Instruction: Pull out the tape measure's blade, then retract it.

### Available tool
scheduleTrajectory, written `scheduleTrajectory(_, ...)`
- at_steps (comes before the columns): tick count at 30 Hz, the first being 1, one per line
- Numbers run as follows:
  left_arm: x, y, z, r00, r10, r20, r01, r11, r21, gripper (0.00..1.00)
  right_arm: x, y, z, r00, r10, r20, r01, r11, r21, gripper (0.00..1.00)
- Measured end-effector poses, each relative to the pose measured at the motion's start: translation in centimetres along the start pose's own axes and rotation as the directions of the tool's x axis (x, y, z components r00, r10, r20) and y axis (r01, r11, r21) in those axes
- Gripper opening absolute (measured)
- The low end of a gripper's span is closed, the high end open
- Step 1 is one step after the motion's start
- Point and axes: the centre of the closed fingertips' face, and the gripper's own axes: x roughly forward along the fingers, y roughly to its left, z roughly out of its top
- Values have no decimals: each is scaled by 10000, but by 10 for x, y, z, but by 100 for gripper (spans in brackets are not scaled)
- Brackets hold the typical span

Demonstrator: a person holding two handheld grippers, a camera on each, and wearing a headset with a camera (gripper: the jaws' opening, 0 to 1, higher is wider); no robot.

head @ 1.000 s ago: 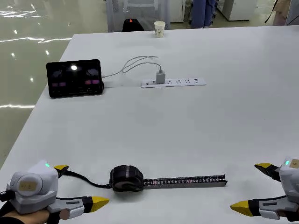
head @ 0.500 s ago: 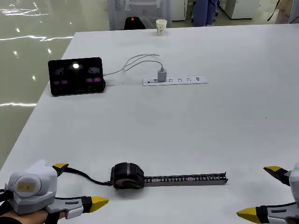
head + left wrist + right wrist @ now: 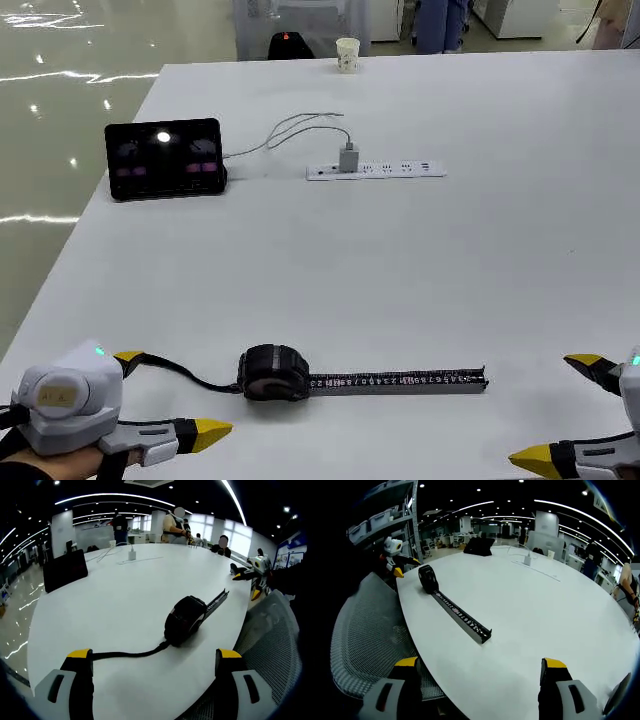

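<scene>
A black tape measure (image 3: 271, 373) lies near the white table's front edge, its blade (image 3: 398, 380) pulled out to the right and resting flat. A black wrist strap (image 3: 183, 373) trails left from the case. My left gripper (image 3: 170, 393) is open at the lower left, just left of the case (image 3: 186, 619), its yellow-tipped jaws on either side of the strap's end (image 3: 125, 654). My right gripper (image 3: 565, 410) is open at the lower right, well clear of the blade's hook end (image 3: 485, 635). Neither holds anything.
A black tablet (image 3: 165, 160) stands at the back left. A white power strip (image 3: 375, 170) with a plugged charger and cable lies mid-table, and a paper cup (image 3: 347, 54) sits at the far edge. People stand beyond the table in the left gripper view.
My right gripper has drawn away to the right and lower in the head view. The tape measure and left gripper have stayed put; the camera shifted slightly.
</scene>
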Motion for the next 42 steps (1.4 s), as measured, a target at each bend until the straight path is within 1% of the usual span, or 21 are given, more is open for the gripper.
scheduleTrajectory(3, 1, -4, 4, 10000, -15, -11, 14, 10000, -80, 99, 0, 0, 0, 10000, -7, -38, 7, 10000, -69, 99)
scheduleTrajectory(5, 2, -10, 9, 10000, -40, 5, 40, 9999, -121, 99, 0, 0, 1, 10000, 1, -46, -2, 10000, -96, 99)
scheduleTrajectory(8, 6, -15, 12, 10000, 24, -62, -25, 9999, -114, 99, 0, 0, 1, 9999, 10, -103, -11, 9999, -147, 99)
scheduleTrajectory(9, 8, -18, 15, 10000, 12, -48, -12, 9999, -142, 99, 0, 1, 1, 9998, 80, -173, -82, 9999, -110, 99)
scheduleTrajectory(11, 9, -23, 18, 9997, 76, -233, -78, 10000, -61, 99, 1, -1, -1, 9993, 57, -372, -70, 9994, -345, 99)
scheduleTrajectory(14, 12, -32, 27, 9999, -17, -145, 18, 9999, 100, 99, 2, -3, -1, 9992, 98, -382, -112, 9993, -366, 99)
scheduleTrajectory(15, 14, -33, 28, 9998, -29, -202, 31, 9999, 118, 99, 2, -4, 0, 9992, 97, -390, -111, 9993, -361, 99)
scheduleTrajectory(16, 14, -34, 24, 9982, -45, -597, 48, 10000, 52, 99, 1, -4, -1, 9991, 96, -419, -112, 9993, -364, 99)
scheduleTrajectory(17, 17, -38, 26, 9979, -120, -634, 120, 9999, -2, 99, 1, -4, 0, 9990, 99, -446, -116, 9993, -368, 99)
scheduleTrajectory(19, 18, -44, 33, 9988, -225, -430, 224, 9997, -26, 99, 2, -5, 1, 9988, 130, -476, -150, 9990, -424, 99)
scheduleTrajectory(21, 20, -46, 34, 9983, -214, -544, 213, 9998, -39, 99, 1, -5, 1, 9983, 127, -569, -155, 9987, -494, 99)
scheduleTrajectory(24, 23, -54, 40, 9981, -287, -539, 294, 9995, 129, 99, 2, -7, 2, 9971, 204, -729, -255, 9973, -689, 99)
scheduleTrajectory(26, 25, -56, 40, 9974, -284, -666, 297, 9994, 183, 99, 2, -6, 3, 9965, 257, -796, -318, 9966, -761, 99)
scheduleTrajectory(29, 27, -62, 47, 9976, -344, -607, 354, 9993, 151, 99, 3, -8, 3, 9950, 340, -943, -430, 9946, -947, 99)
scheduleTrajectory(32, 29, -67, 53, 9978, -433, -494, 427, 9990, -127, 99, 4, -9, 4, 9931, 382, -1104, -504, 9927, -1093, 99)
scheduleTrajectory(34, 29, -67, 59, 9991, -230, -348, 217, 9991, -363, 95, 5, -11, 5, 9921, 433, -1180, -577, 9909, -1216, 99)
scheduleTrajectory(35, 29, -67, 61, 9993, -146, -341, 131, 9990, -431, 93, 5, -12, 5, 9916, 449, -1215, -603, 9902, -1263, 99)
scheduleTrajectory(37, 29, -67, 66, 9998, -30, -189, 22, 9990, -442, 91, 6, -12, 6, 9901, 477, -1319, -659, 9884, -1372, 99)
scheduleTrajectory(38, 30, -67, 68, 9999, 24, -127, -30, 9988, -486, 91, 6, -11, 7, 9897, 483, -1347, -674, 9878, -1406, 99)
scheduleTrajectory(41, 33, -72, 71, 10000, -96, 16, 97, 9956, -937, 95, 8, -13, 9, 9888, 474, -1417, -697, 9852, -1566, 99)
scheduleTrajectory(42, 34, -73, 73, 10000, -64, 10, 65, 9937, -1117, 95, 8, -15, 10, 9883, 501, -1439, -732, 9843, -1604, 99)
